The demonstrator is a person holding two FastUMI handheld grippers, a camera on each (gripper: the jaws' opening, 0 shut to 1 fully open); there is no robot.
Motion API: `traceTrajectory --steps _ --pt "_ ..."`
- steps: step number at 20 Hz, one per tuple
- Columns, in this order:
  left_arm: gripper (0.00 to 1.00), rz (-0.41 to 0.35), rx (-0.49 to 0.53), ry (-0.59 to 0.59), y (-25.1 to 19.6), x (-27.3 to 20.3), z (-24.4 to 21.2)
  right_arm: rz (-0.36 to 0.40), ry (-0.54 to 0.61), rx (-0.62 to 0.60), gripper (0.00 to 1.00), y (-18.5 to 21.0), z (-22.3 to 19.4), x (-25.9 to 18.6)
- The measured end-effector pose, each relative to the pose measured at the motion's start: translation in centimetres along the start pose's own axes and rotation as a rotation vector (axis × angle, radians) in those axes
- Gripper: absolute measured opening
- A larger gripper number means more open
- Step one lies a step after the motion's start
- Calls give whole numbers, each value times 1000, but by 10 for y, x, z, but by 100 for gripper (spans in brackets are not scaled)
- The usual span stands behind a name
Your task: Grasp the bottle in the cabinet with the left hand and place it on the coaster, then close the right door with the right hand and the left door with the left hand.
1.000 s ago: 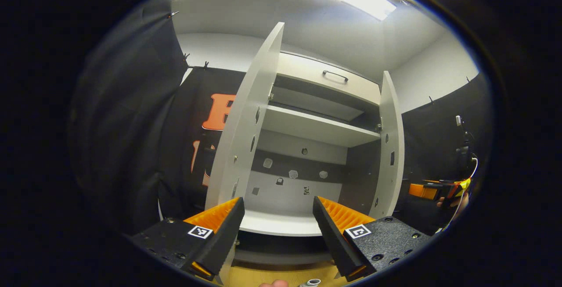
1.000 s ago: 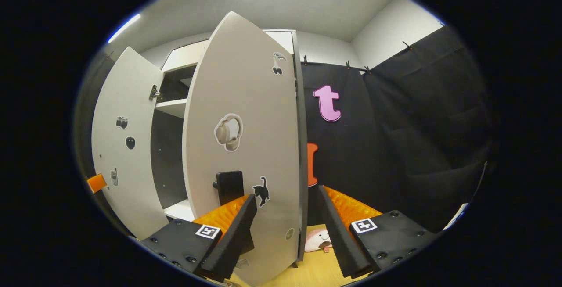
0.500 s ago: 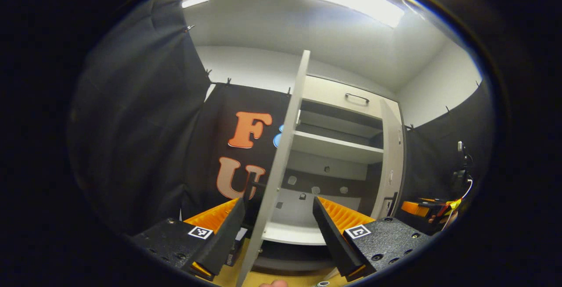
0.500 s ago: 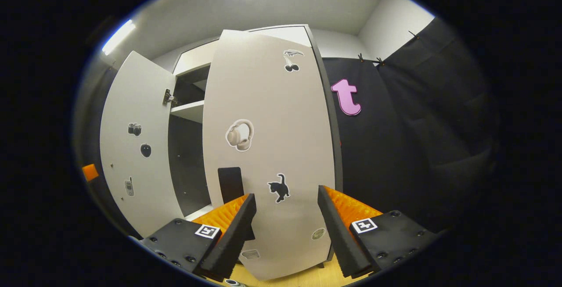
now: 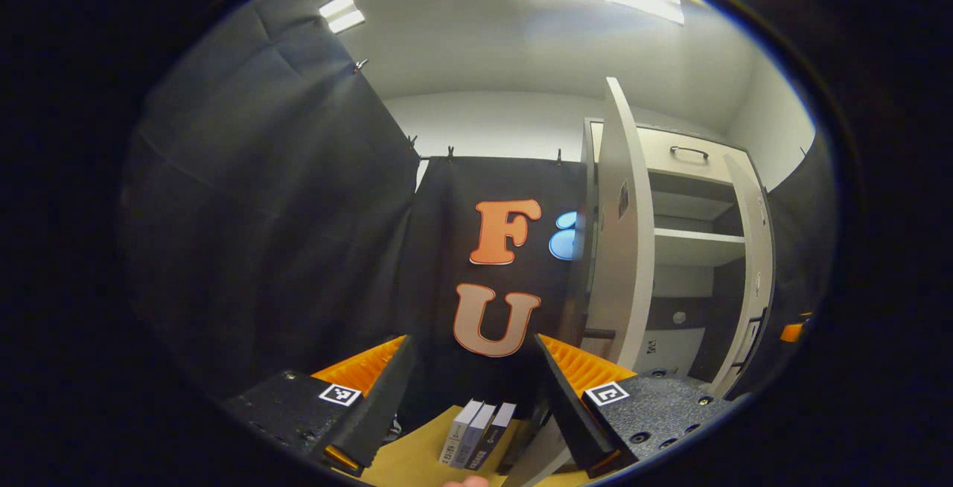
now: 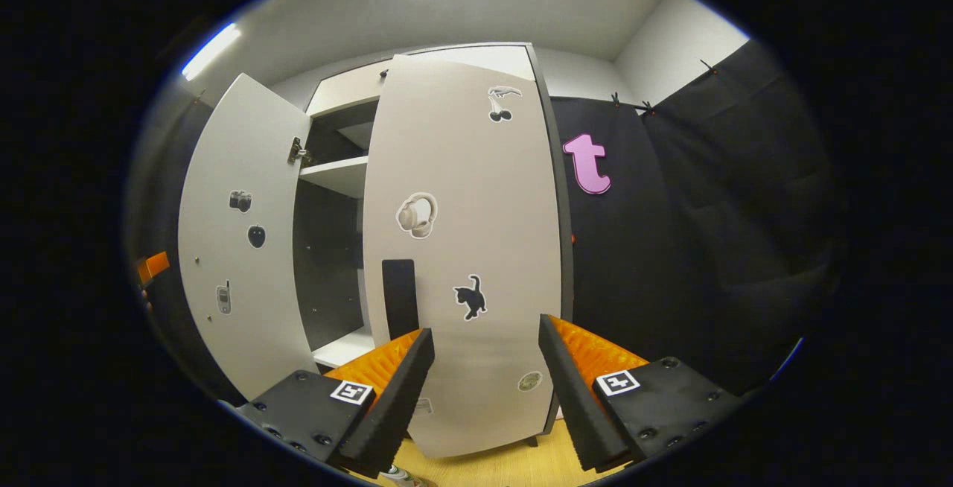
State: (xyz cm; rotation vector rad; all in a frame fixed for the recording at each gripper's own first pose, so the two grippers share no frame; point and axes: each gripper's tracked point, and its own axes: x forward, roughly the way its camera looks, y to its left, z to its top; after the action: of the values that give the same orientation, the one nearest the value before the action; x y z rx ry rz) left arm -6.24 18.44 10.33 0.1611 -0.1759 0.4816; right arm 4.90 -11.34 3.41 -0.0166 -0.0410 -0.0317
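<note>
The white cabinet (image 6: 335,174) stands with its right door (image 6: 461,196) swung nearly flat against the front. That door carries stickers and a black handle (image 6: 398,297). My right gripper (image 6: 484,330) is open just before the door's lower part. The left door (image 6: 238,249) stands wide open. In the left gripper view the left door (image 5: 622,249) is to the right, its outer face toward me, and my left gripper (image 5: 471,339) is open and holds nothing, facing the booth wall. A bottle's top (image 6: 400,476) peeks in at the bottom edge of the right gripper view.
Three small upright boxes (image 5: 476,435) stand on the wooden tabletop (image 5: 417,461) by the booth wall. The cabinet's shelf (image 5: 696,245) and a top drawer handle (image 5: 689,152) show past the left door. The right gripper (image 5: 793,332) appears far right, and the left gripper (image 6: 153,267) far left.
The right door has swung further toward shut. My left gripper has turned leftward, from facing the cabinet's inside to the outer side of the left door.
</note>
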Motion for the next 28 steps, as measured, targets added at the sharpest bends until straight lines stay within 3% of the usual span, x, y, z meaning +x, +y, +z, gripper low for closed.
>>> traceTrajectory --steps 1,2,4,5,6,8,9,10,11,13,14,19,20,21,23,24,26,27,28 --pt "94 -4 3 17 -1 7 -8 -4 5 -8 94 -2 -2 -1" --pt "94 -10 -1 32 -2 15 -15 -12 12 -16 86 -5 -5 -2" --pt "94 -26 -11 54 -7 21 -26 -20 22 -25 86 -8 -9 -5" --pt "94 -31 -14 64 -10 23 -30 -24 25 -25 94 -10 -10 -7" --pt "94 -38 -15 72 -13 25 -33 -27 26 -24 86 -11 -11 -8" --pt "94 -47 -28 76 -18 26 -35 -31 31 -23 86 -14 -14 -10" --pt "93 -58 -35 76 -23 26 -35 -32 38 -26 94 -16 -17 -11" --pt "92 -65 -44 80 -26 26 -35 -34 43 -27 94 -17 -18 -13" --pt "92 -69 -54 85 -30 23 -37 -34 47 -27 86 -18 -18 -14" --pt "92 -81 -72 90 -39 16 -37 -38 48 -30 86 -21 -19 -18" --pt "92 -88 -75 96 -43 15 -38 -43 46 -31 94 -22 -18 -20" --pt "92 -185 -90 53 -80 16 -18 -57 43 -18 94 -28 -16 -31" --pt "97 -197 -90 42 -87 15 -14 -60 42 -17 94 -29 -15 -34" --pt "87 -205 -95 39 -92 16 -13 -62 40 -17 94 -29 -14 -36" --pt "92 -225 -115 47 -102 12 -18 -64 38 -23 94 -29 -11 -40" --pt "93 -237 -130 55 -109 12 -19 -67 37 -27 86 -30 -9 -44" --pt "97 -272 -148 67 -121 11 -22 -68 34 -27 86 -30 -6 -48" --pt "97 -296 -152 70 -131 10 -23 -67 32 -23 94 -30 -5 -49" --pt "92 -320 -155 75 -142 10 -24 -65 32 -18 94 -29 -5 -49"
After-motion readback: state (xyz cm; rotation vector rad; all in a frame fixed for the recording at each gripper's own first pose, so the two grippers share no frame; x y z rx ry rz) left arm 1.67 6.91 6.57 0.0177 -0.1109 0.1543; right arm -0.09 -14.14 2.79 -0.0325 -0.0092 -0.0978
